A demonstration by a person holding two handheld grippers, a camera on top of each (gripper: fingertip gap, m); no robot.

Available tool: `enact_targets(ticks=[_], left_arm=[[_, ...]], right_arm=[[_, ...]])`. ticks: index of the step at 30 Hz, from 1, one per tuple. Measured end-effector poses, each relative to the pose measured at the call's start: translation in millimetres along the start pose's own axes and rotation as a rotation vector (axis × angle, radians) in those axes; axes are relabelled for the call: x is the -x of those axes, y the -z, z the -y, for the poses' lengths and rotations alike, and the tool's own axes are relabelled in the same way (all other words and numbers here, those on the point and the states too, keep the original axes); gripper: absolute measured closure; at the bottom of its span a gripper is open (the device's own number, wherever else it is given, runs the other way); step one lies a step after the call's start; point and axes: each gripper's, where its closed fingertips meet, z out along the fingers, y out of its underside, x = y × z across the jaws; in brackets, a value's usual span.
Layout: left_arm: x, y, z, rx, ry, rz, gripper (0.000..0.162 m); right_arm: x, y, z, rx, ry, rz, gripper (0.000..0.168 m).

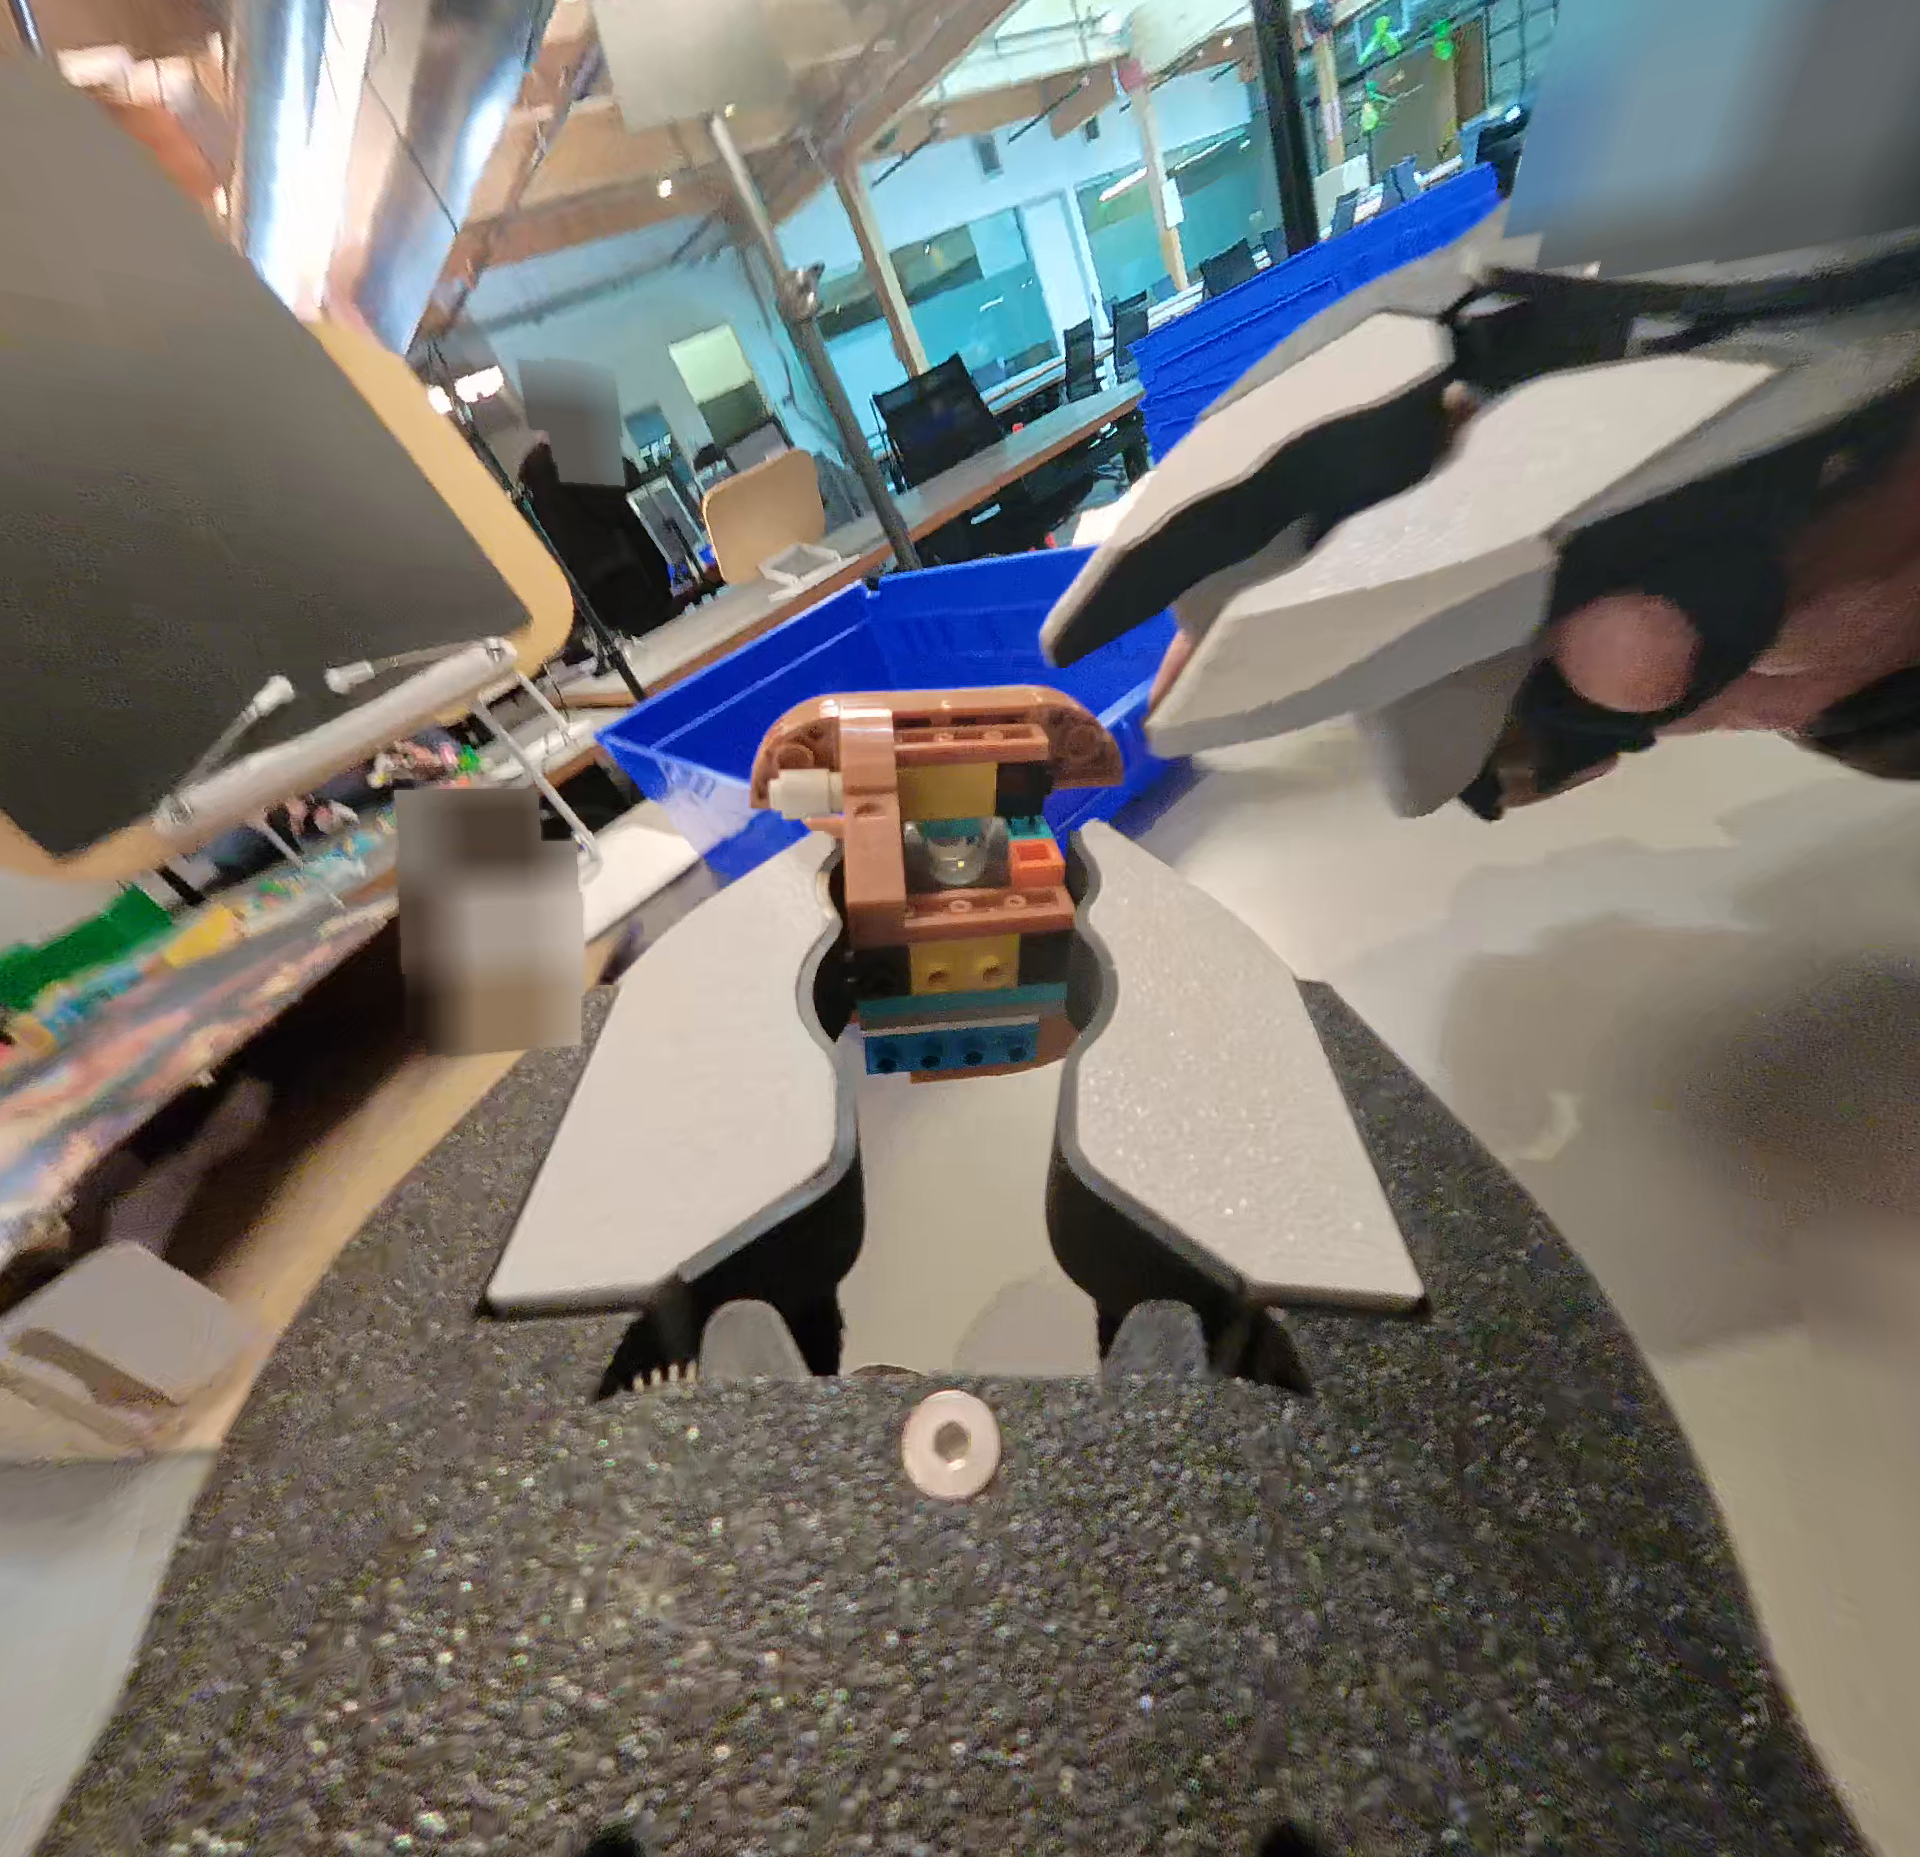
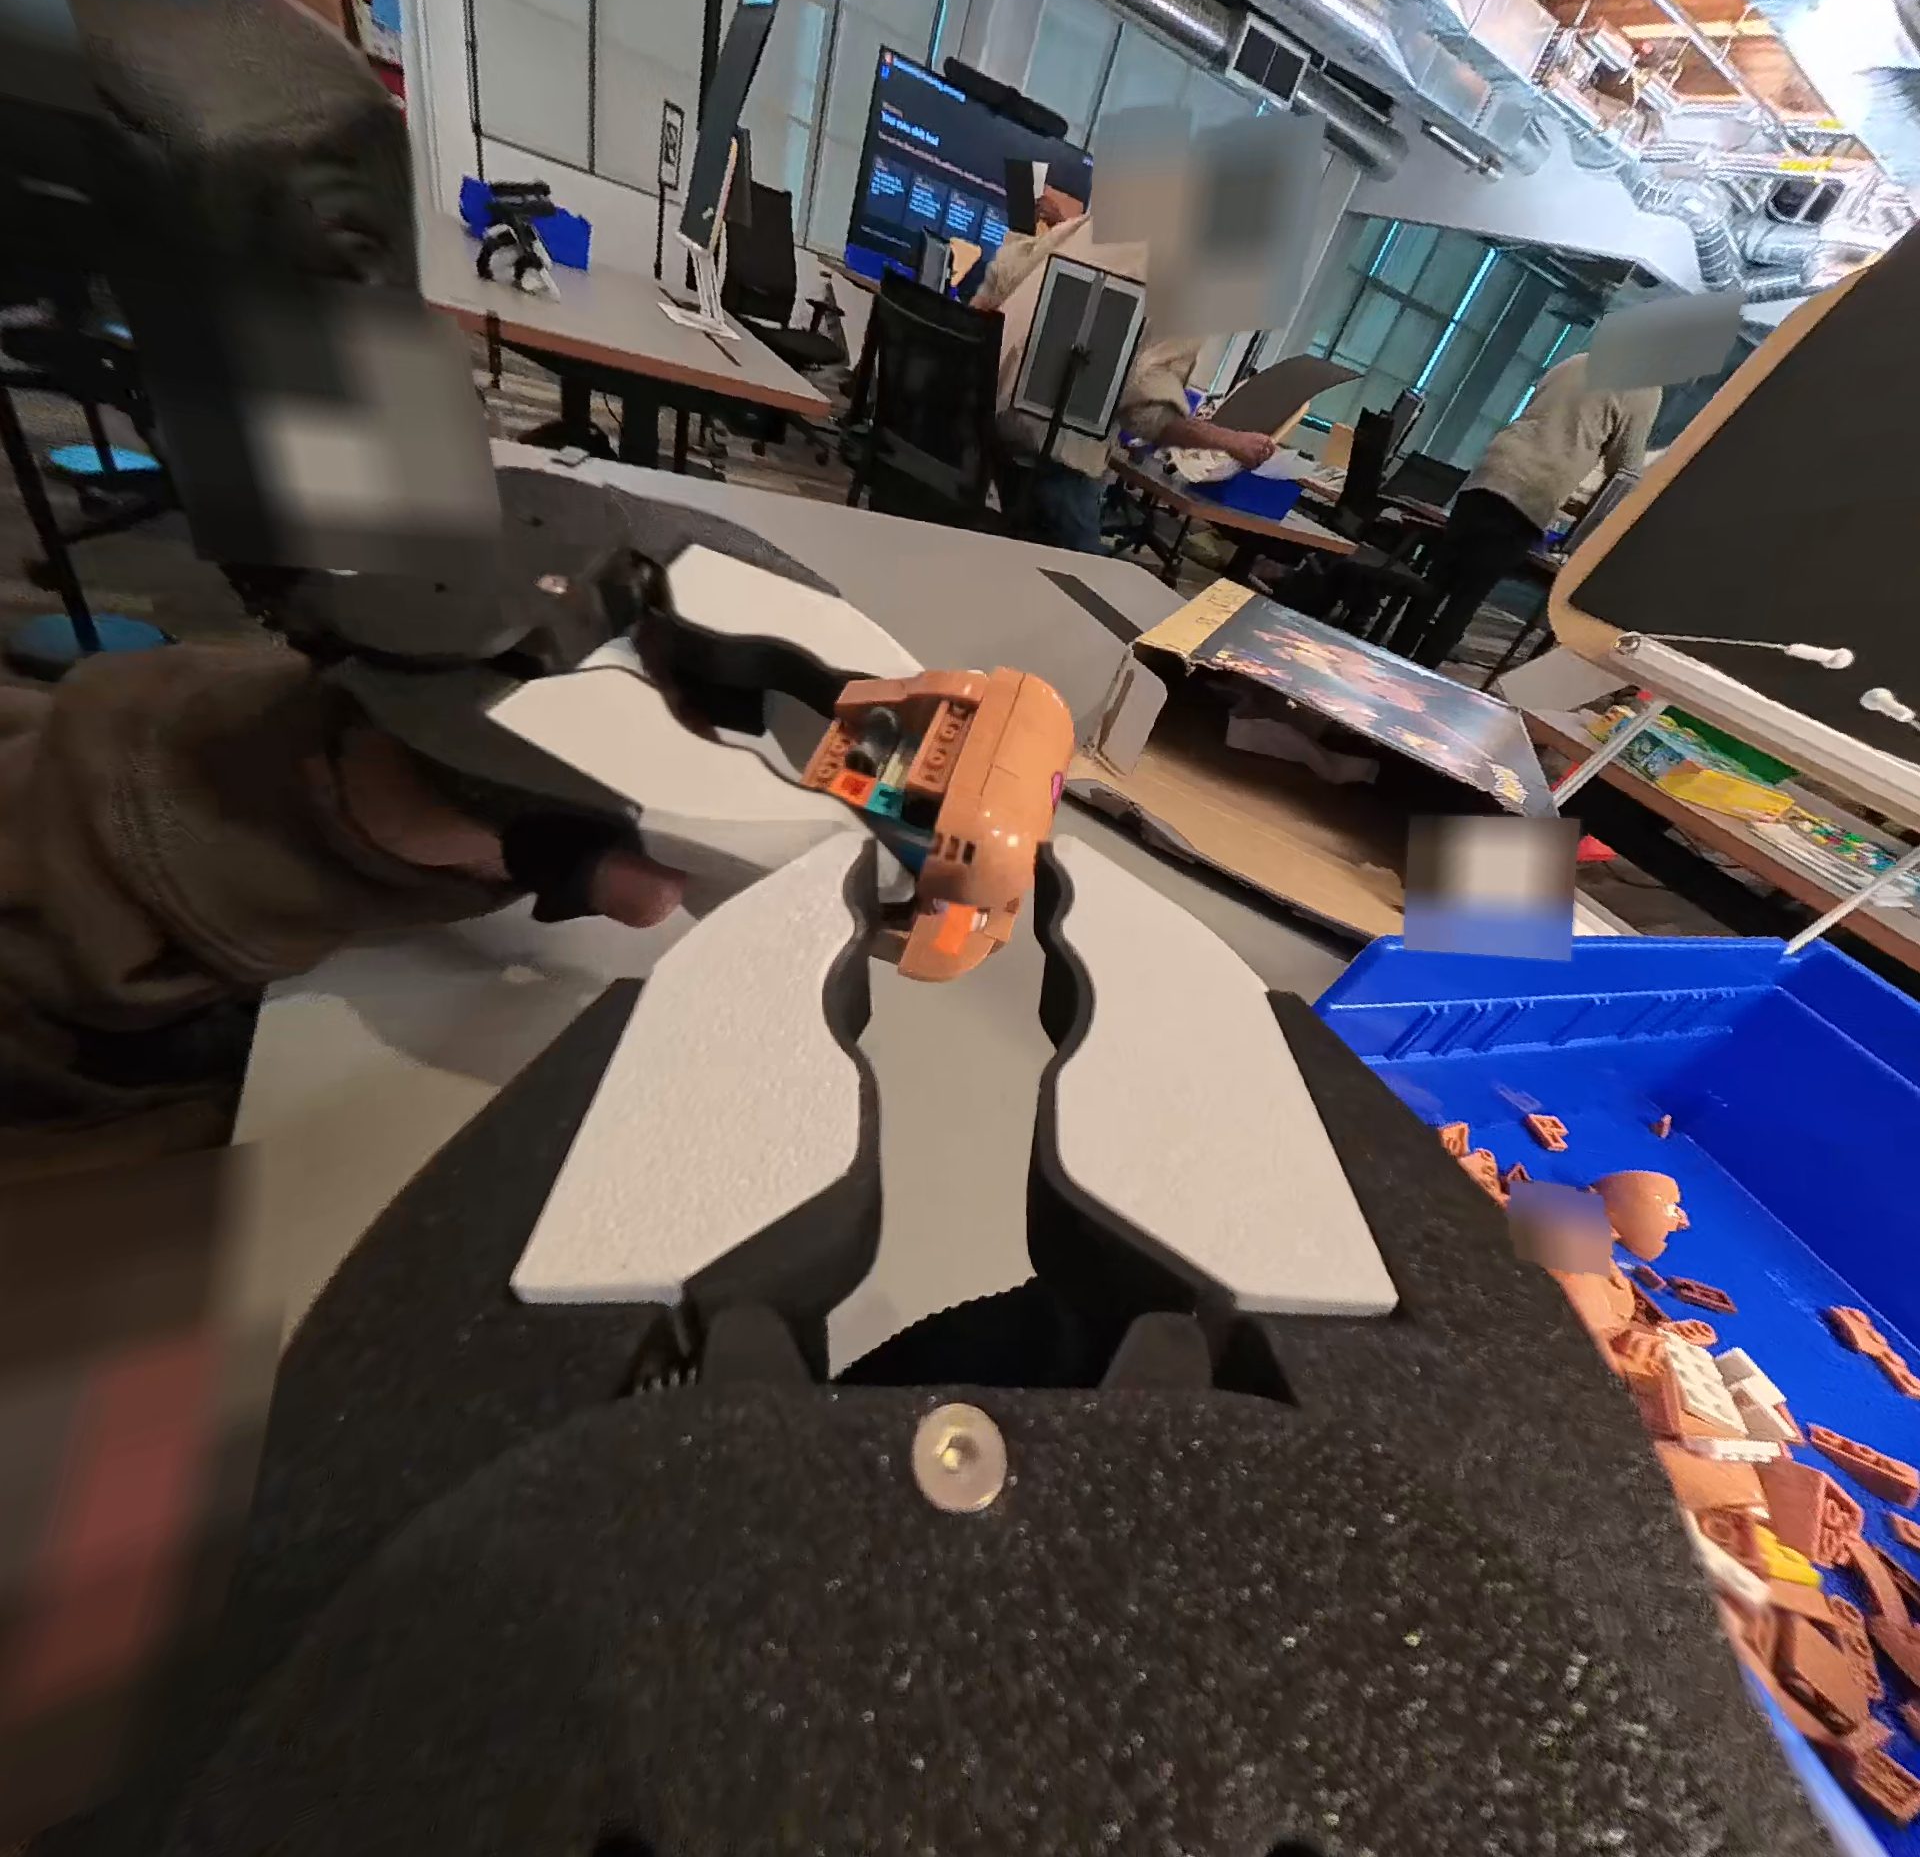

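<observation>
Left gripper (image 1: 954, 934) clamped on small brown brick model (image 1: 940, 862), held up off the grey table (image 1: 1558, 976). Right gripper (image 2: 948, 908) close beside it, fingers apart, tips flanking the model's rounded end, contact unclear. Blue bin (image 2: 1766, 1080) of loose brown bricks (image 2: 1787, 1495) to the right; opened cardboard box (image 2: 1299, 768) behind.

bin: my blue bin (image 2: 1558, 1018) near right, loose brown bricks (image 2: 1787, 1495) inside
box: flattened cardboard box (image 2: 1299, 768) far right
</observation>
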Motion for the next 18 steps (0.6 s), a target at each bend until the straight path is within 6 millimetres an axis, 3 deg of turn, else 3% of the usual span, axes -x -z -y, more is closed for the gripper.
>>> enact_targets(ticks=[9,18], left_arm=[[5,1,-11,0.009,0.377,-0.134,0.123],[-13,0,-29,0.155,0.239,-0.249,0.124]], right_arm=[[-3,-5,-18,0.065,0.007,-0.022,0.138],[-4,-7,-15,0.075,0.079,-0.012,0.141]])
